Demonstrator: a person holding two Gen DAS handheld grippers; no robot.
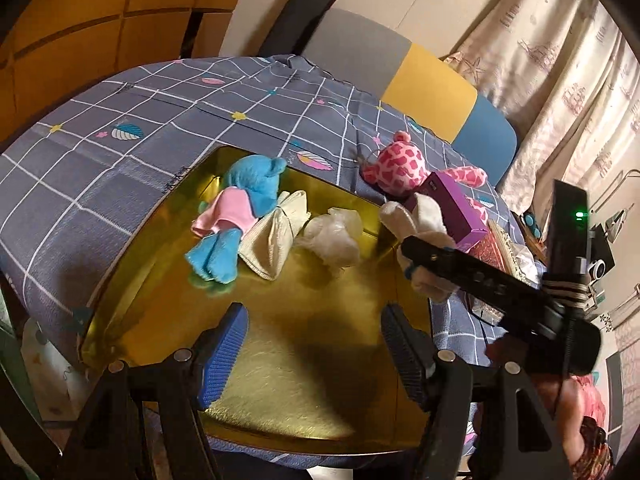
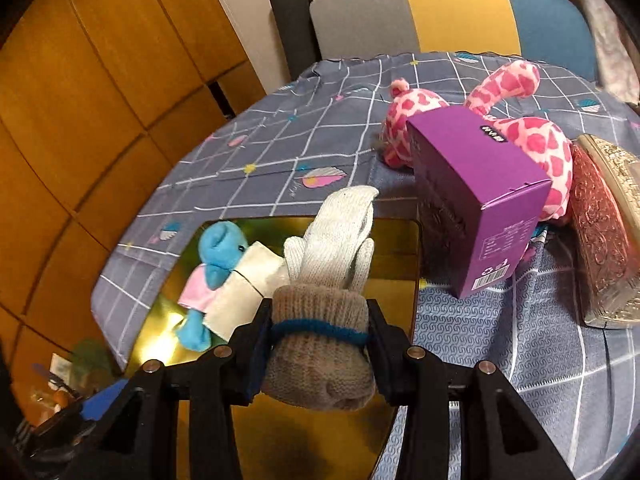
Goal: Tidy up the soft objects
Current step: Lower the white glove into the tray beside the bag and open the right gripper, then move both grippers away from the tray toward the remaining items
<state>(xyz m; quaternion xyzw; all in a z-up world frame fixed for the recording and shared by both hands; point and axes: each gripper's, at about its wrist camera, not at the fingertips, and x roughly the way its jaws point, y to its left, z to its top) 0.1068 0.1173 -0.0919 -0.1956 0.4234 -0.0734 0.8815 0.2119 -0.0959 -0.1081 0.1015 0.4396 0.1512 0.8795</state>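
A gold tray (image 1: pixel 304 360) lies on the checked bedspread. In it lie a blue plush with a pink dress (image 1: pixel 240 208), a cream cloth pouch (image 1: pixel 276 236) and a crumpled clear plastic bag (image 1: pixel 332 236). My left gripper (image 1: pixel 312 352) is open and empty above the tray's near part. My right gripper (image 2: pixel 320 332) is shut on a knitted glove (image 2: pixel 332 248) by its grey cuff and holds it over the tray's (image 2: pixel 396 280) right edge; the glove also shows in the left wrist view (image 1: pixel 424 232). A pink spotted plush (image 2: pixel 528 136) lies on the bedspread beyond the tray.
A purple box (image 2: pixel 476 200) stands right of the tray, in front of the pink plush. A red and silver embossed tin (image 2: pixel 604 232) lies further right. A grey, yellow and blue headboard (image 2: pixel 448 16) and wooden wardrobe doors (image 2: pixel 100 100) stand behind.
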